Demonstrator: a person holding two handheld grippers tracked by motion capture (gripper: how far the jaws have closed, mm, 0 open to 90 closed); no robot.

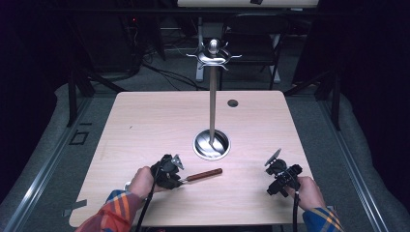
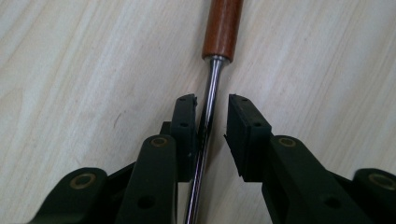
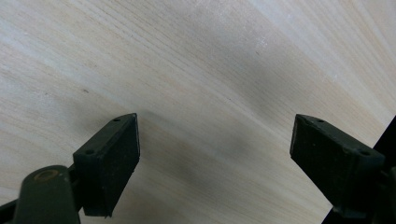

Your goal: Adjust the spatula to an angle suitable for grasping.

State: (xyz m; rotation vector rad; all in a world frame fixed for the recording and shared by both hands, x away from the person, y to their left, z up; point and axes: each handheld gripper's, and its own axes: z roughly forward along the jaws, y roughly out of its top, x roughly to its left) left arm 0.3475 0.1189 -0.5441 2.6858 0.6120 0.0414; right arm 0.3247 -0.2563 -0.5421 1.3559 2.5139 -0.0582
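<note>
One utensil [image 2: 211, 112] flat on tabletop [image 1: 145, 125], wooden handle twd stand base [image 1: 212, 144]; left tool [image 2: 211, 109] part-open astride shaft; right tool [image 3: 215, 140] wide, empty.

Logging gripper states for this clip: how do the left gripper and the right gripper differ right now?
The left gripper has its jaws close together around the utensil's metal shaft, one pad touching it and a gap at the other; the right gripper is spread wide with nothing between its jaws. The left gripper sits near the table's front middle, the right gripper near its right edge. Both are low over the wood.
</note>
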